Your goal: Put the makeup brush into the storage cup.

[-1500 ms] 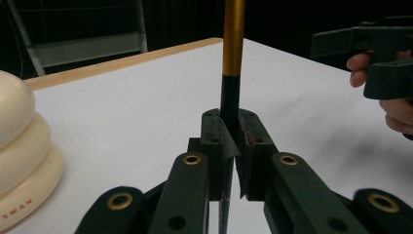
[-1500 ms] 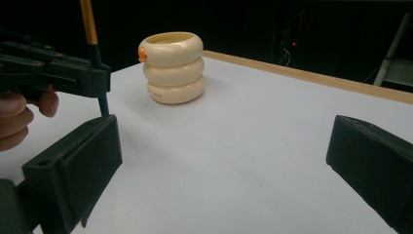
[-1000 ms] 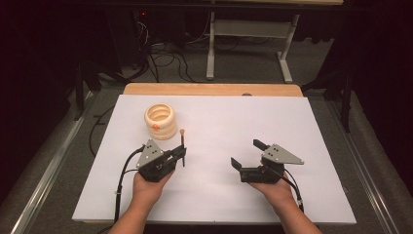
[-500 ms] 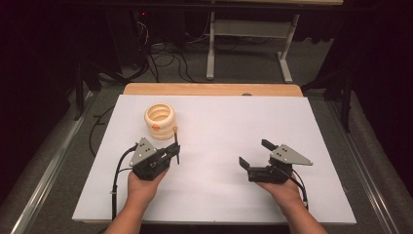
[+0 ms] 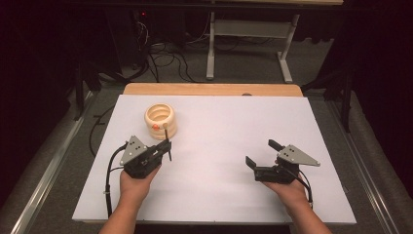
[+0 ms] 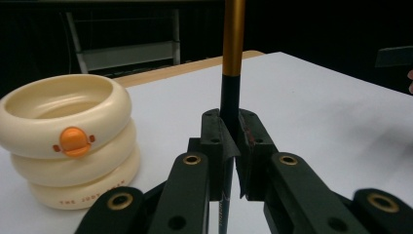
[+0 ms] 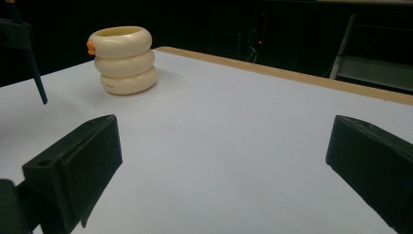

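Your left hand-held gripper (image 5: 168, 148) is clamping a slim black-and-gold stick (image 6: 232, 58), possibly a pen, upright just beside the cream ringed pot (image 5: 160, 121) on the white surface (image 5: 224, 146). Your right hand-held gripper (image 5: 262, 155) is gaping wide, gripping nothing, well apart, with bare surface lying between.

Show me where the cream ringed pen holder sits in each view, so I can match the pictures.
High view: the cream ringed holder stands left of centre on the white sheet, just beyond the left hand-held gripper.
Left gripper view: holder at far left, beside the upright pen clamped in the jaws.
Right gripper view: holder at upper left.
Shared landmark: the holder's orange button.
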